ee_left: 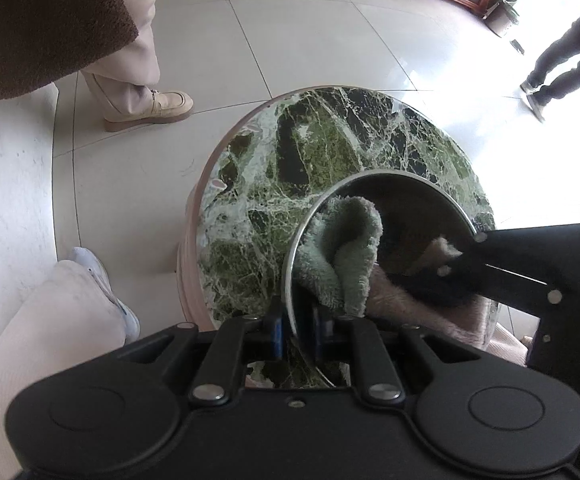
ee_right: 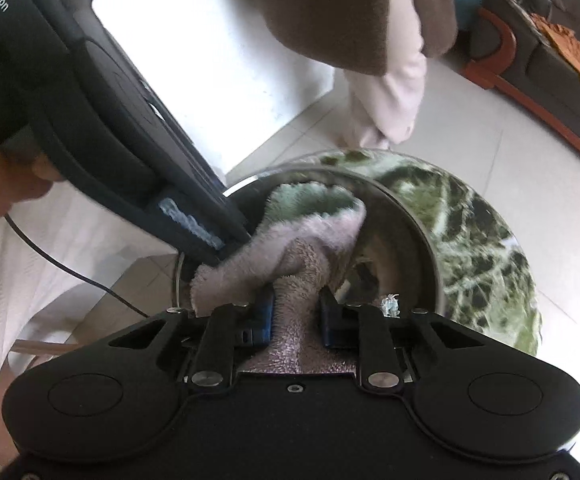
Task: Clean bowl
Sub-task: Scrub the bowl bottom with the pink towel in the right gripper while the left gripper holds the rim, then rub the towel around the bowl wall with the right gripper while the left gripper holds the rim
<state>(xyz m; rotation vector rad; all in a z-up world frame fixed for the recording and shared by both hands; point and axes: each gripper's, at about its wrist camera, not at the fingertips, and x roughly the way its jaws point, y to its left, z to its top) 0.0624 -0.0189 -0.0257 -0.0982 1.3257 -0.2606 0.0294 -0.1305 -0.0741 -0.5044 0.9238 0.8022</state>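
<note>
Bowl (ee_left: 389,200) rim pinched by left gripper (ee_left: 298,334); cloth (ee_right: 290,280) clamped in right gripper (ee_right: 295,312).
Keep rim steady on table (ee_left: 290,152); press cloth against wall; sweep round.

Pale tiled floor (ee_left: 309,40), round green marble table (ee_left: 290,168), dark wood-trimmed sofa (ee_right: 549,40)

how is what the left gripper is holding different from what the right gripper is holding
The left gripper is clamped on the steel bowl's thin, hard rim, jaws nearly together; the right gripper pinches a thick bunch of soft towel, jaws wider apart. The left grips from the bowl's edge; the right reaches into the bowl. Both point steeply down over the marble table.
</note>
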